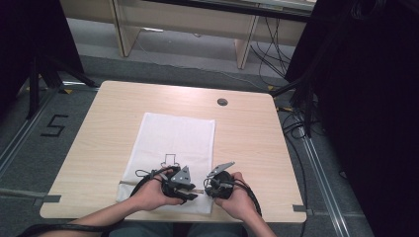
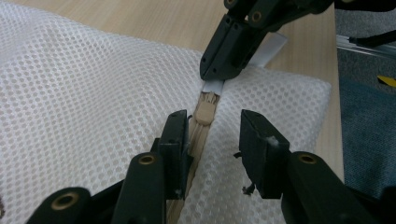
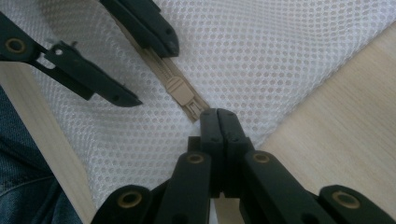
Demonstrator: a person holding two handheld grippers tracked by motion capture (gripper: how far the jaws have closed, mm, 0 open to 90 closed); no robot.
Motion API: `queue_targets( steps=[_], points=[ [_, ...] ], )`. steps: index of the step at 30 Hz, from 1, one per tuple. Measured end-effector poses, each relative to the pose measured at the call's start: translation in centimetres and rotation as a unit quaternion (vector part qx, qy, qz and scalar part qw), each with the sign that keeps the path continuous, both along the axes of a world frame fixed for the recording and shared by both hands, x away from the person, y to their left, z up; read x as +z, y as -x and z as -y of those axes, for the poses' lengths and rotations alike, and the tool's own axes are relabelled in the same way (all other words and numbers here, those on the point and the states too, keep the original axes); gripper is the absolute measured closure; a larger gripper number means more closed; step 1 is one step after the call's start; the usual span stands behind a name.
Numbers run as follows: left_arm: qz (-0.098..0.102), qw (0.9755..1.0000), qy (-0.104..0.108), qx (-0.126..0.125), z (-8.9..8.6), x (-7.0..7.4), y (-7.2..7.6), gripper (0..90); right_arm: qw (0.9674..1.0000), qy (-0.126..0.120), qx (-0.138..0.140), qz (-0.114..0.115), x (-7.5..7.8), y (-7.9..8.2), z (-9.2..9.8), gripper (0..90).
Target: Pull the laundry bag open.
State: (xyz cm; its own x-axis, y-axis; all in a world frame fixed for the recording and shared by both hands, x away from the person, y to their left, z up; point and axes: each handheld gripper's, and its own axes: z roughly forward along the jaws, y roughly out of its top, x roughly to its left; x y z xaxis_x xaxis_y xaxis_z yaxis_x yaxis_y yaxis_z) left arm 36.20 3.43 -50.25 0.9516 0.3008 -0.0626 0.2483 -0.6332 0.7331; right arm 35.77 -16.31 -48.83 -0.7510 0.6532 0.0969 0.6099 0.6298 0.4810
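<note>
Mesh bag (image 1: 173,148) lies flat on the pale wood counter (image 1: 247,143), a grey floor beyond. In the left tool (image 2: 210,140) view, half-open jaws straddle the beige zipper (image 2: 204,116), gripping nothing. In the right tool (image 3: 218,122) view, closed jaws pinch the zipper's end tab (image 3: 198,110); next, probably, the left grips the slider.

The bag (image 2: 84,93) is made of white mesh cloth, pierced all over with small round holes and matt; its zip (image 2: 201,133) and slider (image 2: 205,112) are seen as beige plastic, dull and ridged; a smooth white tab (image 2: 268,49) is stitched at the end; the table (image 1: 247,133) is faced in pale wood grain, smooth with a slight sheen; the jaws of the left gripper (image 2: 212,135) and right gripper (image 3: 218,122) are formed of matt black plastic, fixed with brass-coloured rivets.
</note>
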Motion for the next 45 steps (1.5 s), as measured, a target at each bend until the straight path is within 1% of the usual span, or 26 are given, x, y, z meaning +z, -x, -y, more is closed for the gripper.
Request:
queue_targets(
  steps=[1, 3, 6, 11, 13, 15, 17, 18, 19, 20, 22, 23, 24, 25, 27, 29, 30, 35, 37, 38, 39, 41, 43, 44, 45],
  points=[
    [0.003, 1.0000, 0.000, -0.005, 0.1, 0.0, -0.2, 62.7, 1.0000, -0.003, 0.005, 0.001, 0.0, 0.0, -0.1, 90.0],
    [-0.004, 1.0000, 0.004, 0.000, 0.3, -0.1, -0.2, 63.0, 1.0000, -0.002, 0.007, 0.002, 0.0, -0.1, -0.2, 90.0],
    [-0.002, 1.0000, -0.002, -0.004, 0.6, -0.3, -0.3, 64.3, 1.0000, -0.002, 0.008, 0.002, 0.0, -0.1, -0.4, 90.0],
    [-0.002, 1.0000, 0.001, -0.005, 0.8, -0.4, -0.5, 67.1, 1.0000, -0.003, 0.007, 0.002, -0.1, -0.1, -0.4, 90.0],
    [0.001, 1.0000, -0.003, -0.005, 0.8, -0.4, -0.6, 68.8, 1.0000, -0.003, 0.007, 0.002, 0.0, -0.1, -0.4, 90.0],
    [-0.004, 1.0000, 0.001, 0.002, 0.8, -0.4, -0.6, 71.6, 1.0000, -0.002, 0.008, 0.001, 0.0, -0.1, -0.4, 90.0],
    [-0.003, 1.0000, 0.000, -0.001, 0.8, -0.4, -0.8, 73.9, 1.0000, -0.004, 0.007, 0.003, -0.1, -0.1, -0.5, 90.0],
    [-0.006, 1.0000, 0.001, 0.003, 0.9, -0.4, -0.8, 74.8, 1.0000, -0.003, 0.006, 0.003, -0.1, -0.1, -0.5, 90.0],
    [-0.004, 1.0000, -0.002, 0.002, 0.9, -0.4, -0.8, 75.9, 1.0000, -0.003, 0.006, 0.003, -0.1, -0.1, -0.5, 90.0],
    [0.003, 0.9999, -0.012, -0.004, 0.8, -0.4, -0.8, 76.8, 1.0000, -0.002, 0.007, 0.003, 0.0, -0.1, -0.4, 90.0],
    [0.009, 0.9998, -0.015, -0.009, 1.0, -0.4, -0.7, 77.7, 1.0000, -0.003, 0.006, 0.003, -0.1, -0.1, -0.5, 90.0],
    [0.012, 0.9998, -0.018, -0.006, 1.0, -0.3, -0.6, 77.8, 1.0000, -0.002, 0.006, 0.002, -0.1, -0.1, -0.4, 90.0],
    [0.016, 0.9996, -0.021, -0.009, 1.1, -0.3, -0.5, 78.0, 0.9999, -0.002, 0.010, 0.004, -0.1, -0.2, -0.4, 90.0],
    [0.017, 0.9995, -0.024, -0.009, 1.1, -0.3, -0.5, 78.2, 0.9999, -0.002, 0.011, 0.004, -0.1, -0.2, -0.4, 90.0],
    [0.012, 0.9996, -0.025, -0.009, 1.1, -0.3, -0.5, 78.4, 1.0000, -0.002, 0.008, 0.004, -0.1, -0.1, -0.4, 90.0],
    [0.018, 0.9995, -0.024, -0.008, 1.2, -0.4, -0.5, 78.6, 1.0000, -0.002, 0.008, 0.004, -0.1, -0.1, -0.4, 90.0],
    [0.022, 0.9993, -0.028, -0.011, 1.1, -0.3, -0.5, 79.1, 1.0000, -0.001, 0.004, 0.003, 0.0, -0.1, -0.5, 90.0],
    [0.022, 0.9993, -0.027, -0.010, 1.2, -0.3, -0.4, 81.0, 1.0000, -0.003, 0.004, 0.005, -0.1, -0.1, -0.5, 90.0],
    [0.020, 0.9995, -0.024, -0.008, 1.2, -0.3, -0.4, 81.2, 1.0000, -0.002, 0.001, 0.001, 0.0, -0.1, -0.5, 90.0],
    [0.013, 0.9997, -0.018, -0.006, 1.1, -0.2, -0.4, 86.6, 1.0000, -0.003, 0.001, 0.000, 0.0, -0.1, -0.4, 90.0],
    [0.009, 0.9998, -0.016, -0.005, 1.1, -0.1, -0.3, 86.8, 1.0000, -0.004, 0.000, 0.000, 0.0, -0.1, -0.4, 90.0],
    [0.012, 0.9997, -0.018, -0.009, 1.1, -0.1, -0.4, 86.9, 1.0000, -0.005, -0.001, 0.000, -0.1, -0.1, -0.4, 90.0],
    [0.009, 0.9998, -0.016, -0.007, 1.1, -0.2, -0.4, 86.8, 1.0000, -0.004, -0.001, 0.000, 0.0, -0.1, -0.4, 90.0],
    [0.016, 0.9997, -0.015, -0.012, 1.0, -0.2, -0.5, 86.6, 1.0000, -0.004, -0.001, 0.000, 0.0, -0.1, -0.4, 90.0],
    [0.013, 0.9998, -0.015, -0.008, 1.0, -0.3, -0.4, 86.2, 1.0000, -0.004, -0.001, 0.000, 0.0, -0.1, -0.4, 90.0]
  ],
)
